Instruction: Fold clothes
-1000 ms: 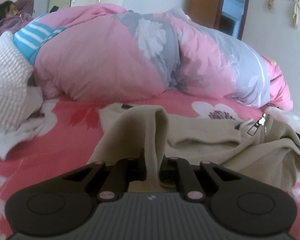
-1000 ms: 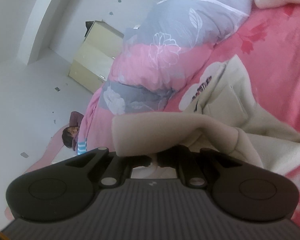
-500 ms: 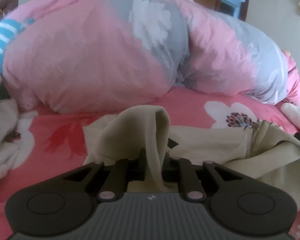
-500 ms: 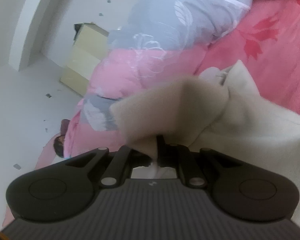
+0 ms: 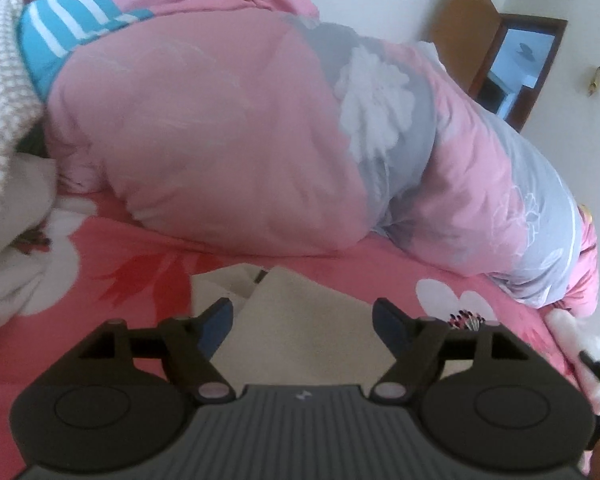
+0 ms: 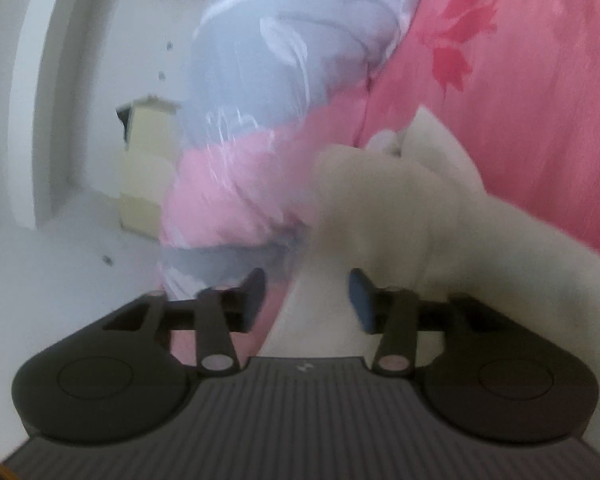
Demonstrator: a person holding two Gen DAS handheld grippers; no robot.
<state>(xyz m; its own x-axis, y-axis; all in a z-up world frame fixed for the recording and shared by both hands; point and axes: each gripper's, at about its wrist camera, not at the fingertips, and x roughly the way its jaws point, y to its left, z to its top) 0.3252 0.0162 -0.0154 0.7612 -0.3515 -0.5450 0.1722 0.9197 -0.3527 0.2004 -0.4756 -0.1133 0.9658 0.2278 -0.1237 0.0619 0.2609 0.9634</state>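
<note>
With both the left gripper [image 5: 303, 316] and right gripper [image 6: 308, 294] opening their jaws off the beige garment [image 5: 300, 320], low centre on the bed [image 5: 140, 256], its fold may spring loose.

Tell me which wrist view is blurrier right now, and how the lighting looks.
Right wrist view: heavy motion smear across the beige fabric garment and the pink-and-grey floral duvet. Left wrist view: sharper, mild softness, strong fisheye bending at the edges. Both: soft even daylight, no glare.

Bulky pink-and-grey floral duvet [image 5: 260, 140] at 12 o'clock on pink flowered bedsheet [image 5: 100, 264]; white knitted blanket [image 5: 0, 92] at 9 o'clock.
</note>
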